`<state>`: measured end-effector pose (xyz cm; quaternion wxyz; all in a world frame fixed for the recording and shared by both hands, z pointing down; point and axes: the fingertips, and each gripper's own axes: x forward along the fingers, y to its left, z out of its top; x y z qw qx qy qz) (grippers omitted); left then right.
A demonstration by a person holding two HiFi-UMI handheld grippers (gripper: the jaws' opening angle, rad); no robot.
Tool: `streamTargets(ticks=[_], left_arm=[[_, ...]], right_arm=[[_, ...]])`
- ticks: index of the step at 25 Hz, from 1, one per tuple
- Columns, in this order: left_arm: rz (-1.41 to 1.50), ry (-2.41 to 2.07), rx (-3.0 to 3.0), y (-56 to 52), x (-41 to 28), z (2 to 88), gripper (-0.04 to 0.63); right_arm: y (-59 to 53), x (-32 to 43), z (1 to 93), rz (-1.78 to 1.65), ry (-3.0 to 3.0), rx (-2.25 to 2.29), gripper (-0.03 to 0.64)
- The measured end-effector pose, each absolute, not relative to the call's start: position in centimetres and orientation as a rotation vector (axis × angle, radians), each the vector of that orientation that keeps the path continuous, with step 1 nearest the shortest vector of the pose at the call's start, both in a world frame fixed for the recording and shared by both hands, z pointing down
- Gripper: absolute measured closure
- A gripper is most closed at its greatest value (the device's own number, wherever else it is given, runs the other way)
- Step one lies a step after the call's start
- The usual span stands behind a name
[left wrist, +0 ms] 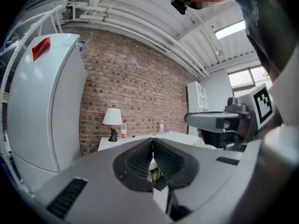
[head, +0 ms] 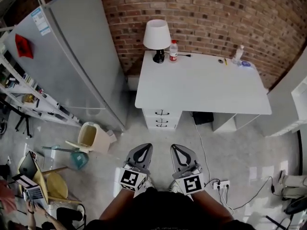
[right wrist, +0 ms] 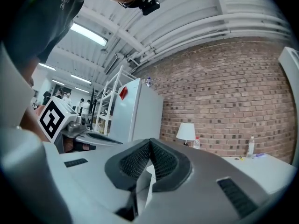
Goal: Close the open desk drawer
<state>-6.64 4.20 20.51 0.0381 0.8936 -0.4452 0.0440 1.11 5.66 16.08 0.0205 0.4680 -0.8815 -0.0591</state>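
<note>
Both tongs closed and empty, well short of the drawers.
Side by side, the left tongs and right tongs had jaws together, nothing between. The drawer stack sat under the surface, left end; which drawer stood open was unclear. Best: step in, press its front squarely, push straight.

open floor before desk, bin leftward

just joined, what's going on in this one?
A person stands back from the desk with a gripper in each hand. The left gripper and right gripper are both shut and empty, pointed toward the desk and touching nothing. From the head view, none of the drawers looks pulled out.
</note>
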Motion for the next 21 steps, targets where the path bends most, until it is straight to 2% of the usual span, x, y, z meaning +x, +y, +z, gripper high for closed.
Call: streamTargets(ticks=[21], left_arm=[[0.102, -1.416, 2.769, 5.5, -5.4, 18.1, 0.588]], right_arm=[[5.9, 1.7, 14.3, -0.263, -2.769, 1.445, 0.589]])
